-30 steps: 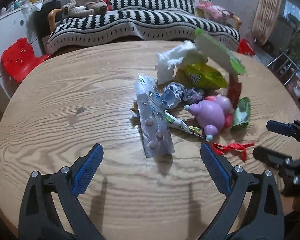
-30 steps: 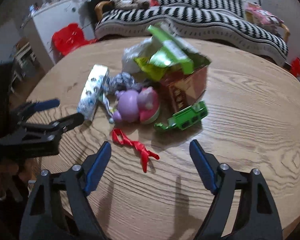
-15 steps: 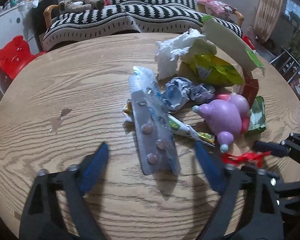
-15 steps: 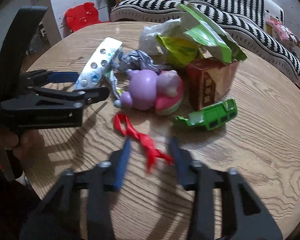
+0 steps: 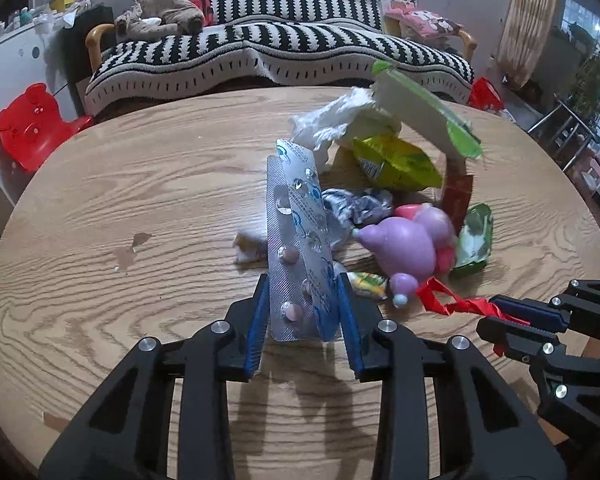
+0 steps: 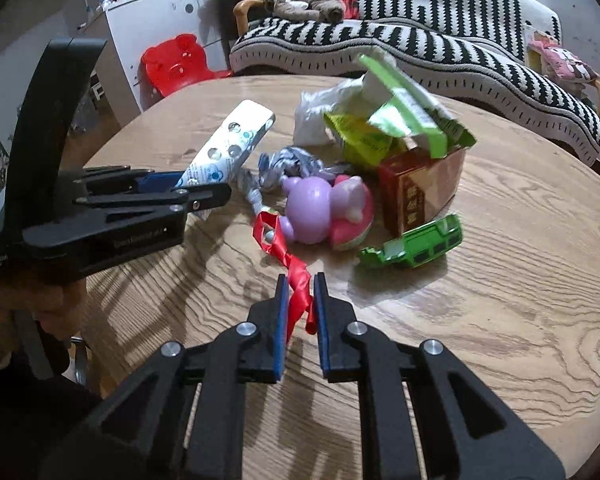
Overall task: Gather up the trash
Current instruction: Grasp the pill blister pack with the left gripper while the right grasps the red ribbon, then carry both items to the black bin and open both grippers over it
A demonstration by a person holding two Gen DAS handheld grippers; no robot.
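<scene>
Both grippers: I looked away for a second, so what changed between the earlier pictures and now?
The left gripper has just closed on the blister pack; the right gripper has closed on the red ribbon. Both items look slightly lifted. The purple toy and remaining trash stayed put.

Cool, fairly dim indoor light falls from above and behind, throwing soft double shadows of the tools forward across the wooden table. Both fisheye views bend strongly and go black at the corners. A pale sheen lies on the far tabletop, and the purple toy is slightly blurred.
</scene>
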